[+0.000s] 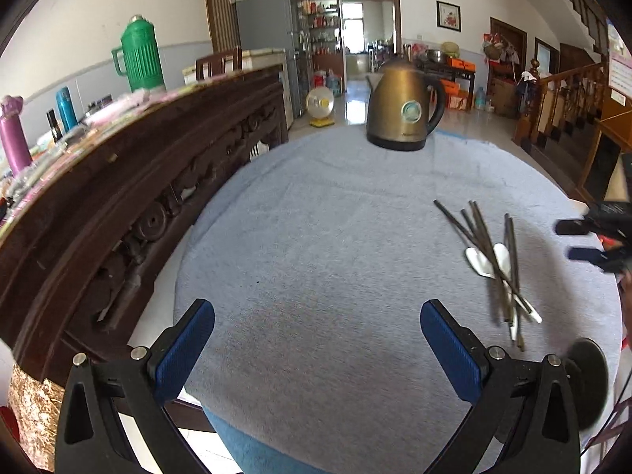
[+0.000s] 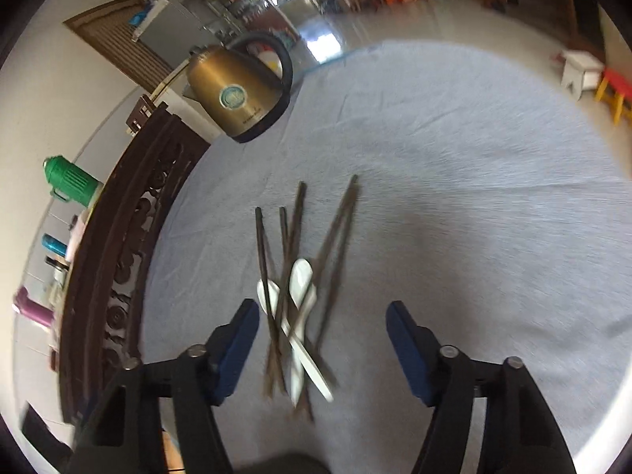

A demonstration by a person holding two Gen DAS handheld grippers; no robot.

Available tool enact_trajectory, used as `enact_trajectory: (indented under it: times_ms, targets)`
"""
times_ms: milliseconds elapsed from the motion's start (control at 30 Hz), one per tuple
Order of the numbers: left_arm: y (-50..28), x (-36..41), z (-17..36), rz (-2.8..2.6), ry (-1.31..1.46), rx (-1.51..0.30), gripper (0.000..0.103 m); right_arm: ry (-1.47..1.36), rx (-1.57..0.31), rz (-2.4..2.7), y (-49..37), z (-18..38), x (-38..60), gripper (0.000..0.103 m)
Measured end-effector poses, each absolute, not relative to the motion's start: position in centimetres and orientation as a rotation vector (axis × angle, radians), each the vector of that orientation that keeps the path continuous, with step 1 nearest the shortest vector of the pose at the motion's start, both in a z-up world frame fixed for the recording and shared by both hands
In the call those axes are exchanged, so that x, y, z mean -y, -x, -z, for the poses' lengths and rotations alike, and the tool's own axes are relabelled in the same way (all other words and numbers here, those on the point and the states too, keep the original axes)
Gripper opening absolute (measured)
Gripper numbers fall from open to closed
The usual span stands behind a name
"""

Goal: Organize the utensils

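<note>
Currently, the chopsticks [image 2: 300, 260] and two white spoons [image 2: 301, 280] lie in a crossed heap on the grey cloth of the table [image 2: 454, 181], well apart from the kettle [image 2: 237, 94]. The right gripper [image 2: 322, 341] hovers above the near end of the heap, jaws released and empty. The left gripper [image 1: 316, 339] waits over bare cloth, jaws also released, with the heap off to its right. Judged procedure: lower the right jaws over one topmost chopstick only, align them across its shaft, and close near its middle. Avoid the spoons beneath, since dragging them would scatter the heap.
</note>
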State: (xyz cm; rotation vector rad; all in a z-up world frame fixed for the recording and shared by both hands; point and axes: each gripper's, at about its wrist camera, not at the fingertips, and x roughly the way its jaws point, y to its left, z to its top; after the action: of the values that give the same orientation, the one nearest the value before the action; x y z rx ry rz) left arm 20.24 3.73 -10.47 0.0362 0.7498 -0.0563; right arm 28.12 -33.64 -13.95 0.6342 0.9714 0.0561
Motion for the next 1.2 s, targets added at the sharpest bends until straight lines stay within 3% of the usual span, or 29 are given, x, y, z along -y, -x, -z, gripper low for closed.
enact_trajectory:
  times_ms: [33,67,133,233,700,800,933,1200]
  targets:
    - [-20.9,-4.1,10.8,0.069,-0.024,-0.766,0.101,-0.672,-0.987,-0.060,-29.6,14.5,33.6,0.048]
    - [-21.3,-4.2,10.9,0.076,-0.018,-0.775,0.100,-0.695,-1.006,-0.045,-31.3,15.3,33.9,0.045]
    - [-22.7,-4.5,11.4,0.088,-0.014,-0.804,0.090,-0.694,-1.024,0.019,-33.9,16.5,34.4,0.042]
    - [-25.4,-4.4,12.2,0.121,-0.014,-0.870,0.071,-0.701,-1.040,0.107,-36.5,17.9,35.3,0.026]
    - [-35.9,2.6,11.7,0.235,0.061,-1.043,0.065,-0.421,-1.122,0.150,-42.3,19.2,31.7,0.017]
    - [-37.9,5.0,11.9,0.244,0.044,-1.054,0.065,-0.535,-1.068,0.069,-41.0,19.5,32.5,0.013]
    - [-40.6,7.8,13.2,0.249,0.085,-1.113,0.055,-0.644,-0.977,-0.023,-37.5,19.3,34.5,0.013]
    - [-44.0,12.7,16.7,0.218,0.047,-1.178,0.050,-0.867,-0.872,-0.193,-31.4,18.6,39.8,0.013]
